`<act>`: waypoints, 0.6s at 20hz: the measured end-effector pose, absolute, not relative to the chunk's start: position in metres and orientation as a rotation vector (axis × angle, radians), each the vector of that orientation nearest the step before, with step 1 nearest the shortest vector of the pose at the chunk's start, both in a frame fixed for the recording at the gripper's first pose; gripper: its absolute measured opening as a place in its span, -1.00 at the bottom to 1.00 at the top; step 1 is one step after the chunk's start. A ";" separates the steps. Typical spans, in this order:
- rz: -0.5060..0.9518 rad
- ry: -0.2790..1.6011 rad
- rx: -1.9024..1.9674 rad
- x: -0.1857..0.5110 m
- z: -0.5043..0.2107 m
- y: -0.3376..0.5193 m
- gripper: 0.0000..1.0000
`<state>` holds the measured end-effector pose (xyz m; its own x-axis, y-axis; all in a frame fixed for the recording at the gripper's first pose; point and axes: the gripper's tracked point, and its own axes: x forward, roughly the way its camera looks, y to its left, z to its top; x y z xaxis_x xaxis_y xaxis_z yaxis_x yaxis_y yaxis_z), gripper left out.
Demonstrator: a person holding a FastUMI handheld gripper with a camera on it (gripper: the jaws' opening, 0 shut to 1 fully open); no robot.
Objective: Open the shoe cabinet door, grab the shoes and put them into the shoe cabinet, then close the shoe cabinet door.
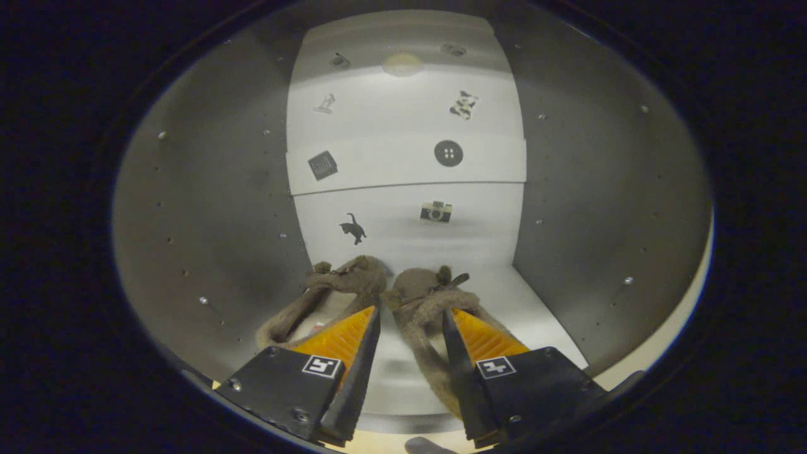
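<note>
as claw (410, 315) gapes | shoes (378, 290) at fingertips | inside cabinet (208, 208)

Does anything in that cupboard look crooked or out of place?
Nothing stands out. Two slippers sit side by side on the cabinet floor, toes toward the stickered back wall. The open claw has one finger over each slipper.
</note>
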<state>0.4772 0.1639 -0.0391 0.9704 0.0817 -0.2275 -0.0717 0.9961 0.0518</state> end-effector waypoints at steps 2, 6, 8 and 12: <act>0.078 0.182 0.028 0.451 -0.022 0.160 0.29; 0.126 0.096 0.025 0.377 0.012 0.162 0.29; 0.157 0.070 0.026 0.335 0.024 0.165 0.29; 0.209 0.007 -0.002 0.247 0.044 0.169 0.58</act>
<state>0.2471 0.1688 0.0442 0.9781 0.2079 -0.0069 -0.2079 0.9781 -0.0017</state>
